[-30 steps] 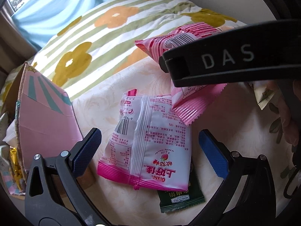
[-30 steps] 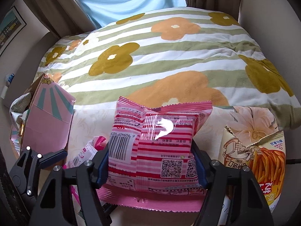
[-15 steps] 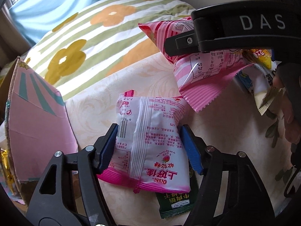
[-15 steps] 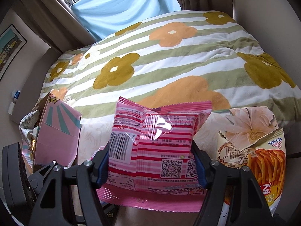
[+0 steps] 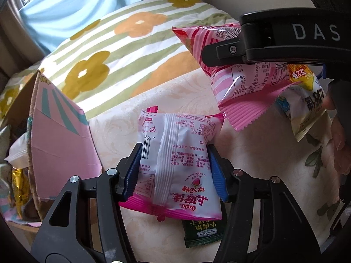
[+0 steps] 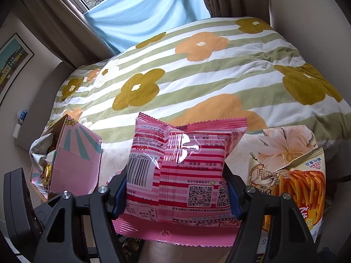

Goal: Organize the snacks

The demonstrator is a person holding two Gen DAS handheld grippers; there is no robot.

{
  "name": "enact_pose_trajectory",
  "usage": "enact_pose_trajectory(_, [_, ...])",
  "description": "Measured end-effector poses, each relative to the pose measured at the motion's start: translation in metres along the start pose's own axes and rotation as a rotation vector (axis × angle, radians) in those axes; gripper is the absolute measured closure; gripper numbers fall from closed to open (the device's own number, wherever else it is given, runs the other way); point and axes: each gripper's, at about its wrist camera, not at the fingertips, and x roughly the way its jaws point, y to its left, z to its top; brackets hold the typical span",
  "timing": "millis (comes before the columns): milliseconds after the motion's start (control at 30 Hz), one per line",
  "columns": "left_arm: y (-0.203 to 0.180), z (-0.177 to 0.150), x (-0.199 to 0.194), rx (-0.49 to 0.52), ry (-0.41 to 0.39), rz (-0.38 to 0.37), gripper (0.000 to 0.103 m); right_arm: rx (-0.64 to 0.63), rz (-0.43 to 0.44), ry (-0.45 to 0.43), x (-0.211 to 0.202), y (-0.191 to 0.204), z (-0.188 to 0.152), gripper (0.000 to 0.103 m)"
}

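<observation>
My left gripper [image 5: 175, 171] is shut on a white and pink Oishi snack bag [image 5: 177, 164], held over the cream tablecloth [image 5: 122, 131]. A small dark green packet [image 5: 203, 232] lies under its lower edge. My right gripper [image 6: 176, 188] is shut on a pink striped snack bag [image 6: 184, 171] and holds it up in the air; this bag and gripper also show in the left wrist view [image 5: 237, 83] at the upper right. A pink cardboard box [image 5: 59, 135] with open flaps stands at the left, with snacks inside; it also shows in the right wrist view [image 6: 74, 164].
A floral striped blanket [image 6: 197, 76] covers the bed beyond the table. A cream bag of orange sticks [image 6: 294, 188] stands at the right, next to another cream snack bag [image 5: 307, 107]. Gold packets [image 5: 19, 188] lie in the box. The window and curtains are at the back.
My left gripper moved forward and closed on the white and pink bag, which was lying between open jaws a second ago. My right gripper rose a little with the striped bag.
</observation>
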Motion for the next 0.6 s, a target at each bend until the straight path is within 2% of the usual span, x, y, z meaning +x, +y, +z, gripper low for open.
enact_pose_trajectory(367, [-0.012, 0.005, -0.063, -0.069, -0.102, 0.024, 0.049, -0.036, 0.025, -0.072, -0.058, 0.014, 0.007, 0.035])
enact_pose_trajectory(600, [-0.004, 0.002, -0.119, -0.178, -0.181, 0.076, 0.049, -0.126, 0.063, -0.108, -0.102, 0.039, 0.013, 0.035])
